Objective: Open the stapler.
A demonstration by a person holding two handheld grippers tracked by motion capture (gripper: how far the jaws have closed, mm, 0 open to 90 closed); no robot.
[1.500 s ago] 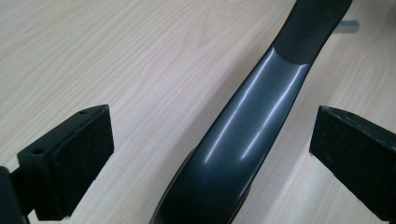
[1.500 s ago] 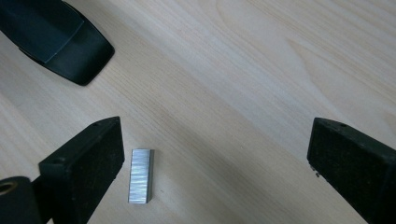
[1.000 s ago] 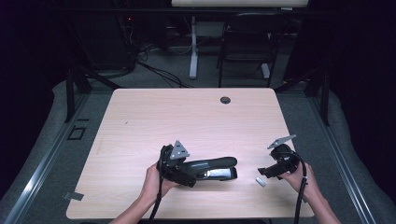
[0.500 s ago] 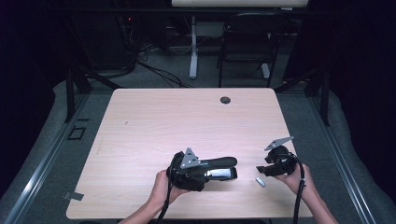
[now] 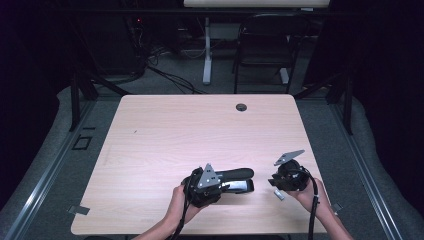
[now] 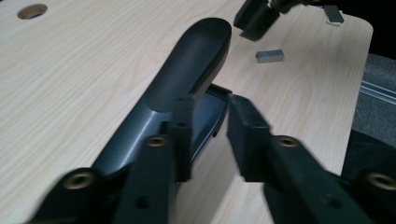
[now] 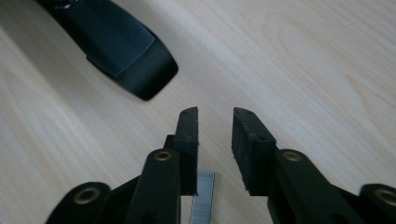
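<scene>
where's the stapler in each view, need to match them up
High view: the stapler lies low and centre on the table, at the left tongs.
Left gripper view: it runs from bottom left up to top centre, beside the left jaw.
Right gripper view: only its dark end is in frame, top left.
Shared landmark: the staple strip, on the table by the right tongs; upper right in the left gripper view, bottom centre in the right one.

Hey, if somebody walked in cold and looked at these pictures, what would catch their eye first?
Probably the black stapler lying near the front edge of the pale wooden table, with the left gripper right beside it, jaws just closing with a gap left. Next, the small strip of staples on the table under the right gripper, not yet pinched.
</scene>
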